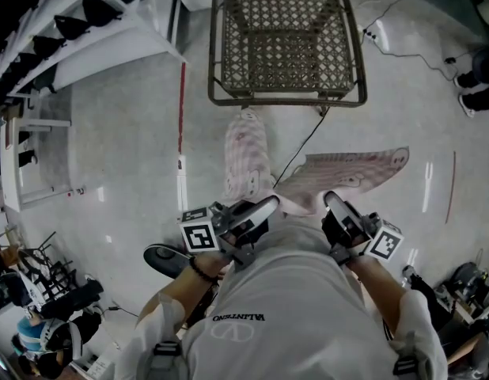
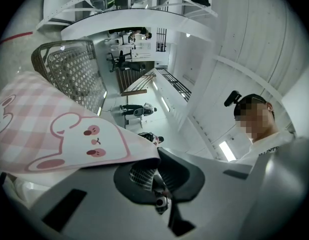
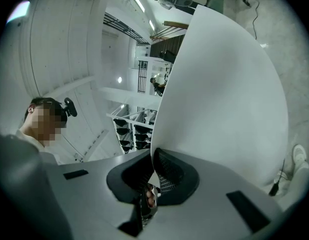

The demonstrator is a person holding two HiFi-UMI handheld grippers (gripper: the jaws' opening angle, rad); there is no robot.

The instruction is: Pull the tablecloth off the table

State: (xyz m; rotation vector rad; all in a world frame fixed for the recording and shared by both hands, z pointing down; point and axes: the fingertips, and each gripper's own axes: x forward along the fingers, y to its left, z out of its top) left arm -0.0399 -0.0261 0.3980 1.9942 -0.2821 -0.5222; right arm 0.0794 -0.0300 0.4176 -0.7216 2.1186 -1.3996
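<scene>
Cloth (image 1: pixel 246 157) edges: L gripper (image 1: pixel 268 204), R gripper (image 1: pixel 331 200)

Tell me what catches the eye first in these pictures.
A pink checked cloth with cartoon faces fills the centre of the head view. The left gripper and the right gripper each hold it, both shut on its near edge. Beyond it, at the top of that view, stands the wicker table, uncovered.

Wicker worktop (image 1: pixel 284 100) is blocking the upper centre; shelving (image 1: pixel 110 47) is crowding the upper left; bare floor (image 1: pixel 126 141) is lying open between them.
</scene>
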